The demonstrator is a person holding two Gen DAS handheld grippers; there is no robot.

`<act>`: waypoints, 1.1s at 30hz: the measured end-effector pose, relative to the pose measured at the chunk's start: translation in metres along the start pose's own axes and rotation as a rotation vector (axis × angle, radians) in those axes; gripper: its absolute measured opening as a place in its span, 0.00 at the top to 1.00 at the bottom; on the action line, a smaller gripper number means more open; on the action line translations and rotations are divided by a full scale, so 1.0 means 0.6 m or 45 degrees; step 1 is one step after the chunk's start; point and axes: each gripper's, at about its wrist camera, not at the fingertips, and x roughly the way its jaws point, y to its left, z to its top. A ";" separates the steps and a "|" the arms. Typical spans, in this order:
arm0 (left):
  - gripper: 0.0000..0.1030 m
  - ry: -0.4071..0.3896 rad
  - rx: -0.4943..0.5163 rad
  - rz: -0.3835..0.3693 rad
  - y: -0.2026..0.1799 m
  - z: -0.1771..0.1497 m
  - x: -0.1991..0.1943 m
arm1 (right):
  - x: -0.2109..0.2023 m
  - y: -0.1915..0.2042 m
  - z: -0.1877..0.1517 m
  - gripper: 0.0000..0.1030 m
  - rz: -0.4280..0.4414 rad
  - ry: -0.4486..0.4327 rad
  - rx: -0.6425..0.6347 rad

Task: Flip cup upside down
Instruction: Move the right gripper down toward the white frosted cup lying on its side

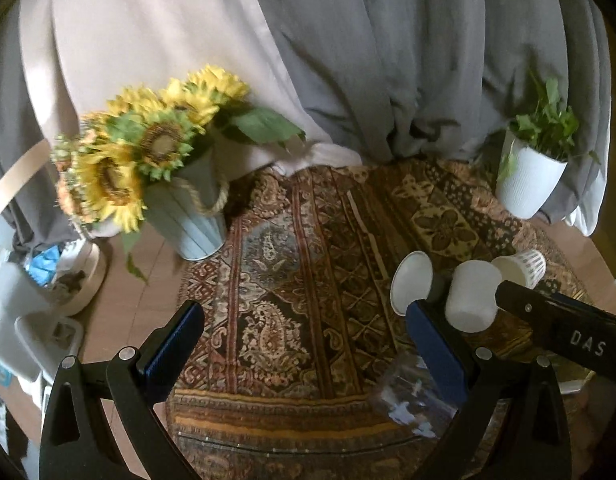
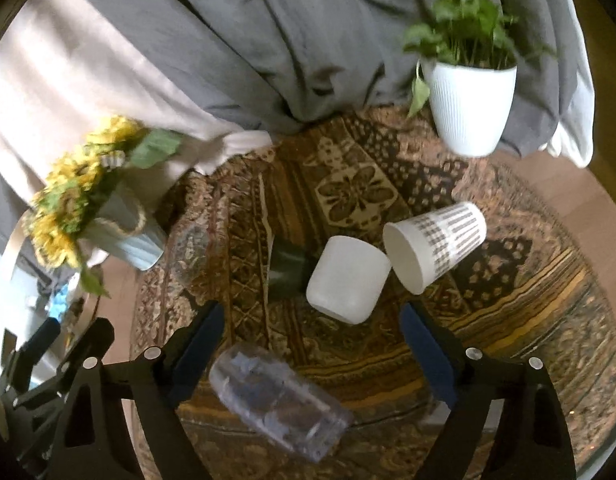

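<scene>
Several cups lie on their sides on a patterned tablecloth (image 2: 348, 192). A plain white cup (image 2: 346, 278) lies in the middle, a white cup with a grey check pattern (image 2: 436, 242) to its right, a dark green cup (image 2: 287, 268) to its left, and a clear plastic cup (image 2: 275, 398) lies nearest. My right gripper (image 2: 312, 354) is open and empty, hovering over the clear cup just short of the white cup. My left gripper (image 1: 303, 344) is open and empty, left of the cups; the white cup (image 1: 474, 296) and a white-lined cup (image 1: 410, 286) show beside its right finger.
A pail of sunflowers (image 1: 187, 204) stands at the left of the table. A white pot with a green plant (image 2: 470, 108) stands at the back right. Grey and beige curtains hang behind. The right gripper's black body (image 1: 564, 332) reaches in at the right. Clutter sits left of the table (image 1: 47, 300).
</scene>
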 end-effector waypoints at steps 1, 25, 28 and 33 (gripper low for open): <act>0.00 0.010 0.006 -0.002 -0.001 0.001 0.009 | 0.012 0.000 0.002 0.15 -0.003 0.012 0.016; 0.00 0.146 0.040 -0.059 -0.011 -0.001 0.142 | 0.182 -0.045 0.031 0.28 -0.148 0.274 0.224; 0.00 0.152 0.039 -0.049 -0.013 -0.002 0.145 | 0.192 -0.047 0.031 0.31 -0.150 0.288 0.216; 0.00 0.163 0.044 -0.022 -0.018 -0.006 0.149 | 0.192 -0.044 0.033 0.32 -0.158 0.290 0.162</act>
